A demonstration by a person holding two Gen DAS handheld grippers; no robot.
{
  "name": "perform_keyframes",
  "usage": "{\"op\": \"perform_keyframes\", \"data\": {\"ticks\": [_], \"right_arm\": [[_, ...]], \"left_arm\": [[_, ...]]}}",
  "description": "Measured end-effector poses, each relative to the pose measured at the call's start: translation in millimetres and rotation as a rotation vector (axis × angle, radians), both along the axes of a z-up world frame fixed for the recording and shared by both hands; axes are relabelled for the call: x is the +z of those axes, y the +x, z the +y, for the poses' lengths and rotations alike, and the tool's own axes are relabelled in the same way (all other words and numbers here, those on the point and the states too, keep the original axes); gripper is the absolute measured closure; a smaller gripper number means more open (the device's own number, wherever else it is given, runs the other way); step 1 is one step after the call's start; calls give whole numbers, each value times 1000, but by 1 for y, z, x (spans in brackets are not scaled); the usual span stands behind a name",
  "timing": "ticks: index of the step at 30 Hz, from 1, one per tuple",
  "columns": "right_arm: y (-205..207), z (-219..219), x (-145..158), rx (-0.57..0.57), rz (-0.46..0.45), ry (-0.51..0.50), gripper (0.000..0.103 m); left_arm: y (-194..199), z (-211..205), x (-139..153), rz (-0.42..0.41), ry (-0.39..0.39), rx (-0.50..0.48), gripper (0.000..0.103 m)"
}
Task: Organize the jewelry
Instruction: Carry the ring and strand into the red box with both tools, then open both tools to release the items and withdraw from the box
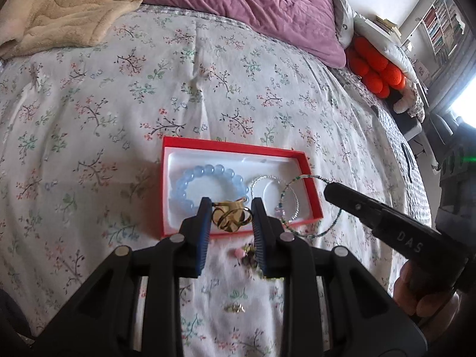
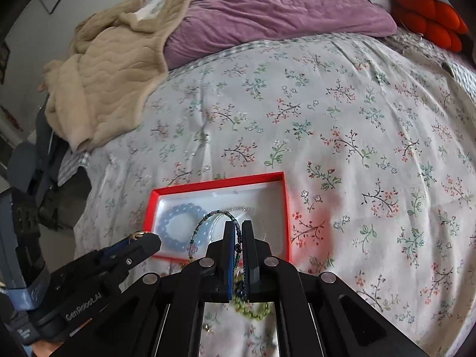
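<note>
A red box (image 1: 232, 145) (image 2: 217, 183) with a white lining lies on the floral bedspread. In it rest a pale blue bead bracelet (image 1: 205, 183) (image 2: 178, 223) and a thin silver bracelet (image 1: 264, 190). My left gripper (image 1: 231, 209) (image 2: 148, 239) is shut on a gold ornament (image 1: 230, 220) (image 2: 138, 234) above the box's near edge. My right gripper (image 2: 238, 232) (image 1: 327, 189) is shut on a thin green beaded bracelet (image 2: 208, 223) (image 1: 300, 205). Its loop hangs over the right end of the box.
Loose pieces lie on the bedspread in front of the box: a pink and green cluster (image 1: 247, 255), green beads (image 2: 253, 309), a small gold item (image 1: 235, 308). A beige blanket (image 2: 113, 68), purple pillow (image 2: 267, 9) and orange cushion (image 1: 374, 68) lie behind. The bed edge (image 1: 413, 160) drops away at right.
</note>
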State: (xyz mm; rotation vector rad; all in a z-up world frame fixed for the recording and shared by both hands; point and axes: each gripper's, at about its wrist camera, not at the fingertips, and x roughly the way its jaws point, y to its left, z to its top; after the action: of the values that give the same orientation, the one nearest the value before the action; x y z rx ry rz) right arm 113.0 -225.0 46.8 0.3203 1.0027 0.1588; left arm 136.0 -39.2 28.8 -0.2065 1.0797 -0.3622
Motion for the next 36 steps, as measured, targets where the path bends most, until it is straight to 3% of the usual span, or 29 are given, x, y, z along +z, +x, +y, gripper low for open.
{"op": "perform_keyframes", "data": {"ticks": [11, 24, 27, 36], "right_arm": [[21, 3, -21, -33, 8, -57, 98], [30, 6, -36, -21, 38, -98, 98], [30, 4, -35, -21, 38, -87, 91], [19, 4, -17, 9, -6, -127, 86]], "left_arm": [[22, -6, -22, 19, 29, 1, 74], [28, -18, -35, 6, 137, -15, 74], [28, -18, -33, -7, 150, -13, 74], [19, -18, -22, -25, 167, -24, 58]]}}
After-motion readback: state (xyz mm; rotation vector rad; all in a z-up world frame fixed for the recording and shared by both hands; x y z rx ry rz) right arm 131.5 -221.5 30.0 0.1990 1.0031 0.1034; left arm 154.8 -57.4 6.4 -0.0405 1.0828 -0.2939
